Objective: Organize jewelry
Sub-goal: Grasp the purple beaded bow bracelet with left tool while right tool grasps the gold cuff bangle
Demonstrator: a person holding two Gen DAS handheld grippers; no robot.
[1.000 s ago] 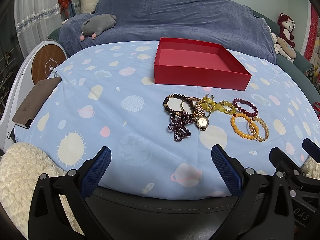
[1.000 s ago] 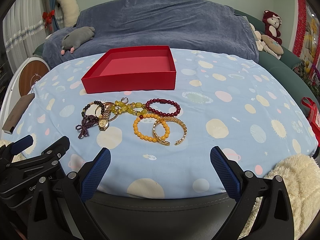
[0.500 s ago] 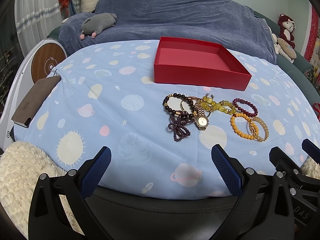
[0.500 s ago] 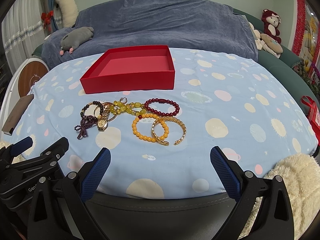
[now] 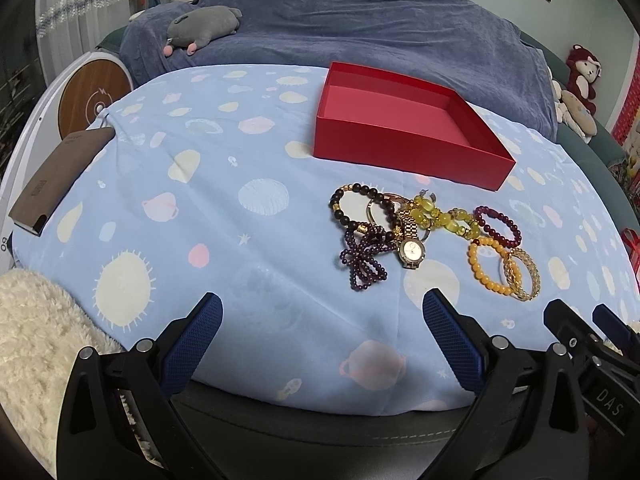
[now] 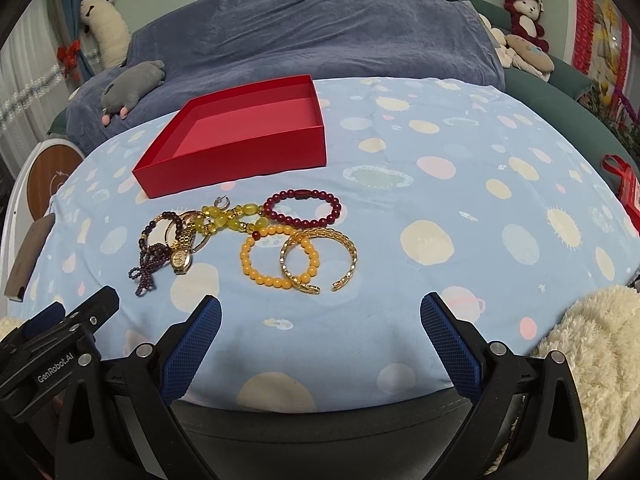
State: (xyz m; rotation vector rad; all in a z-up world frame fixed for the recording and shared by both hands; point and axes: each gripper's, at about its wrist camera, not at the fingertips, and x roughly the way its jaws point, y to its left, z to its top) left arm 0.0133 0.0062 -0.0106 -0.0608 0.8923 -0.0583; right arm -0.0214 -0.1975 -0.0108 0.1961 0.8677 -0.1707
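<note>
A pile of jewelry lies on the blue patterned cloth: a gold watch (image 5: 411,249), a purple bead string (image 5: 363,259), a dark bead bracelet (image 5: 352,208), yellow-green beads (image 5: 440,216), a dark red bracelet (image 6: 303,208), an orange bead bracelet (image 6: 280,258) and a gold bangle (image 6: 320,260). An empty red box (image 5: 404,148) stands just behind the pile and also shows in the right wrist view (image 6: 240,156). My left gripper (image 5: 320,320) is open and empty, at the near table edge. My right gripper (image 6: 320,320) is open and empty, beside it.
A brown flat case (image 5: 60,176) lies at the left edge of the table. White fluffy cushions sit at the near left (image 5: 36,340) and near right (image 6: 592,360). A blue-covered sofa (image 5: 360,20) with a grey plush toy (image 5: 204,26) stands behind the table.
Both grippers have shifted slightly; the views tilt a little and the jewelry looks a bit closer. Nothing on the table has moved.
</note>
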